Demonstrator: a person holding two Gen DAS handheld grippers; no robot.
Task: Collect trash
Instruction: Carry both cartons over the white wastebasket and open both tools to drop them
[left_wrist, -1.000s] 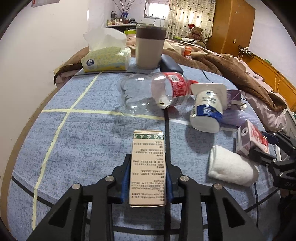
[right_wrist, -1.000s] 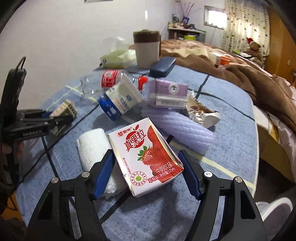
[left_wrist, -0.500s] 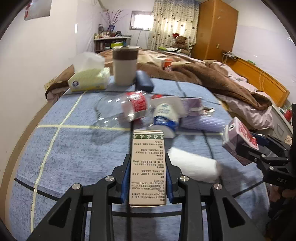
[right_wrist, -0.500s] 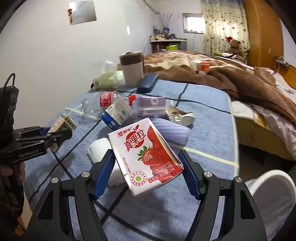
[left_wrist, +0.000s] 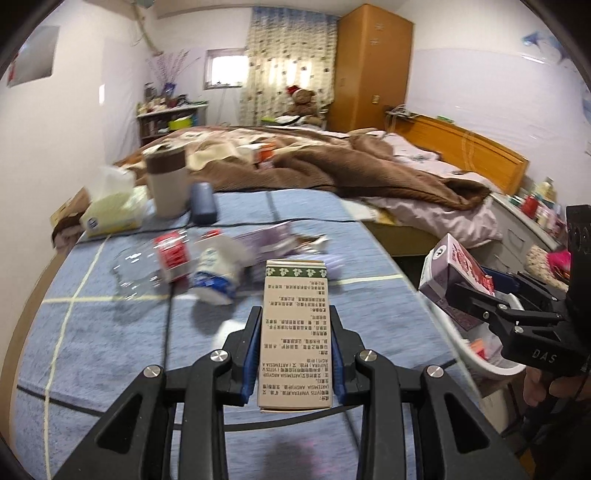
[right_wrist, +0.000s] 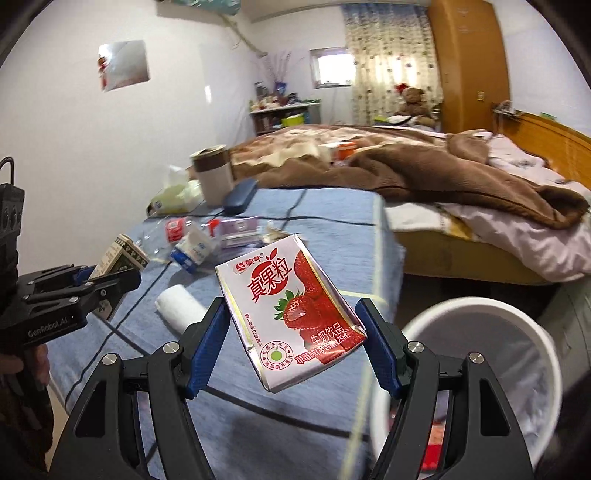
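Left tool (left_wrist: 295, 332) clamps tan box (left_wrist: 295, 332), long axis pointing forward; right tool (right_wrist: 293, 328) clamps tilted strawberry carton (right_wrist: 291, 314).

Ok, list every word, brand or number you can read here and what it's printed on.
"真果粒": red and white strawberry milk carton held in the right tool.
"GenRobot.AI": black body of the left tool, seen from the right wrist.
"DAS": black body of the right tool, seen from the left wrist.
"ARTEMISIA ARGYI": beige cardboard box in the left tool; its other print is too small.
Red bottle label: blurred.
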